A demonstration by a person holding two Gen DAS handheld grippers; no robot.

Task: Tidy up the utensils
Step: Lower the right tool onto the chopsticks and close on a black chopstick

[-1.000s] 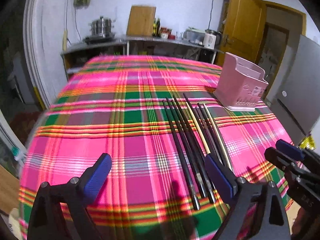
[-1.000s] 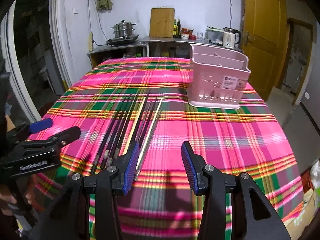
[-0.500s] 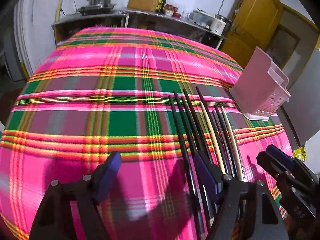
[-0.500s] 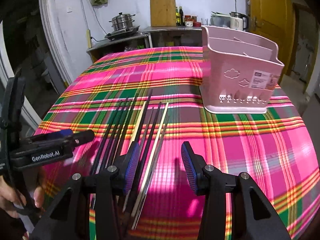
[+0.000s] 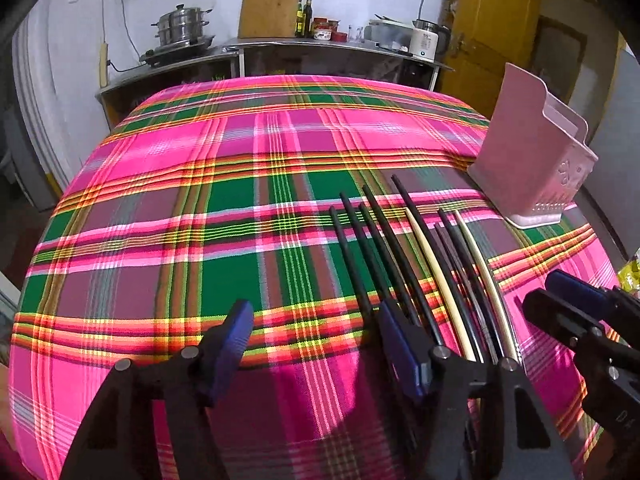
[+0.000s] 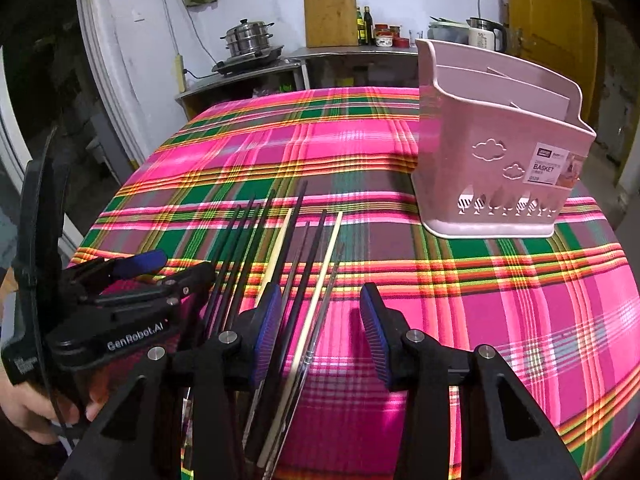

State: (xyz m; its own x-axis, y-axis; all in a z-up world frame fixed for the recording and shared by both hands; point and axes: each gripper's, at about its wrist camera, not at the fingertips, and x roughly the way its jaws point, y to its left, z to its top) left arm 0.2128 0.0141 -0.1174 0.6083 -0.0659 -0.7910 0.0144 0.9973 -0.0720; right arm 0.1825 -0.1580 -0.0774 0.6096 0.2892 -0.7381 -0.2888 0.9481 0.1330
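Each view is taken from just behind a gripper, low and close over the table, looking forward toward the far wall. The chopsticks and pink basket are seen in both views.

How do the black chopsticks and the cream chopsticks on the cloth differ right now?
The black chopsticks far outnumber the cream chopsticks, of which there are two. The black ones bunch mostly toward the left gripper; the cream ones lie spaced among the darker sticks near the right gripper. All lie flat, roughly parallel.
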